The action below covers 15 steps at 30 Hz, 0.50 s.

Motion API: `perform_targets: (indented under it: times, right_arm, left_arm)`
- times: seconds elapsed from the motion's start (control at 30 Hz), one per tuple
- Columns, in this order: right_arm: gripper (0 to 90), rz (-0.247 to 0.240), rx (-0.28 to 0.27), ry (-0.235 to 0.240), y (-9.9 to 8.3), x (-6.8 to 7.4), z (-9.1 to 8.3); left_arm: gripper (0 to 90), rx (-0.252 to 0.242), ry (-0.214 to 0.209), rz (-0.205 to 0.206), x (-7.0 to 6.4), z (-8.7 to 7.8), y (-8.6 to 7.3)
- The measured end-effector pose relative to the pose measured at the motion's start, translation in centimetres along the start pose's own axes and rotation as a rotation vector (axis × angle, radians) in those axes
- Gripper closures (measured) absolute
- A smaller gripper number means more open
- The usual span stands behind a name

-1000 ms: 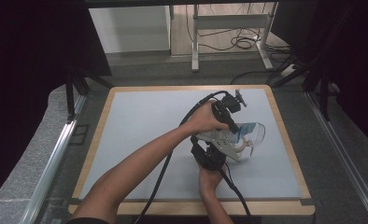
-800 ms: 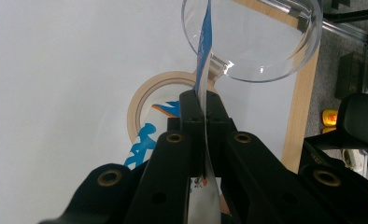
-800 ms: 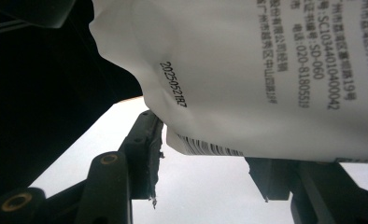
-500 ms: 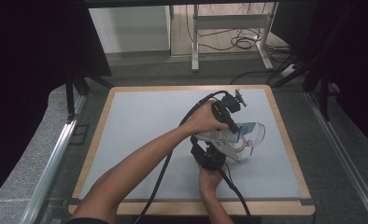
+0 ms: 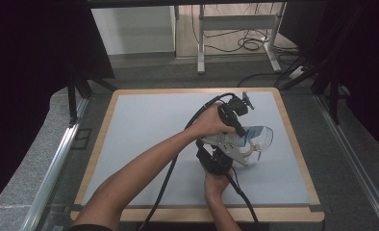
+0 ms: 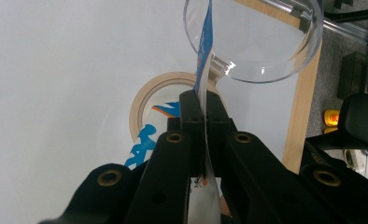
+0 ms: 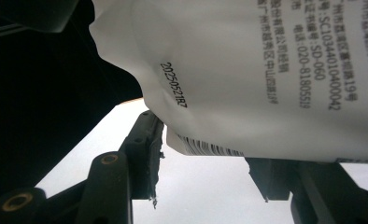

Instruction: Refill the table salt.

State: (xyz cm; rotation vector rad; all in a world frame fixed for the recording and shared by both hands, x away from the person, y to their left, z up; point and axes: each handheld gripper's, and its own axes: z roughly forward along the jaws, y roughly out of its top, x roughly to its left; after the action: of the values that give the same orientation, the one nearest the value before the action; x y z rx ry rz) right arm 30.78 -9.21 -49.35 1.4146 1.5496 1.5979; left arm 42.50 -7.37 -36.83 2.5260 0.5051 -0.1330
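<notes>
Left hand-held gripper (image 6: 201, 100): jaws pressed together on the thin edge of a white plastic packet with blue print (image 6: 204, 56), which stands edge-on between them and rises toward a clear round plastic bowl (image 6: 261, 46). Below the jaw tips, a pale wooden ring (image 6: 142, 100) lies flat on the light grey tabletop (image 5: 144, 130).

Right hand-held gripper (image 7: 203, 158): jaws standing apart, with the packet's white printed back (image 7: 266, 70) hanging just above and between them; whether it touches the left jaw cannot be told.

In the high view, both grippers (image 5: 226, 139) meet right of centre on the table, the packet and bowl (image 5: 262, 137) near the right wooden rim (image 5: 293, 139). The left half of the tabletop lies open; a narrower strip of bare surface separates the bowl from the right edge, and the near edge lies close behind the right hand (image 5: 216, 183).
</notes>
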Motion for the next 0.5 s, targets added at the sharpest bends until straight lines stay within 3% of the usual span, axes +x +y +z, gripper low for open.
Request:
perform_targets:
  times: [0.5]
  right_arm:
    - [49.8, 0.002, -0.001, 0.001, 0.06, 0.02, 0.08]
  left_arm:
    - [90.0, 0.01, 0.003, 0.01, 0.09, 0.0, 0.0]
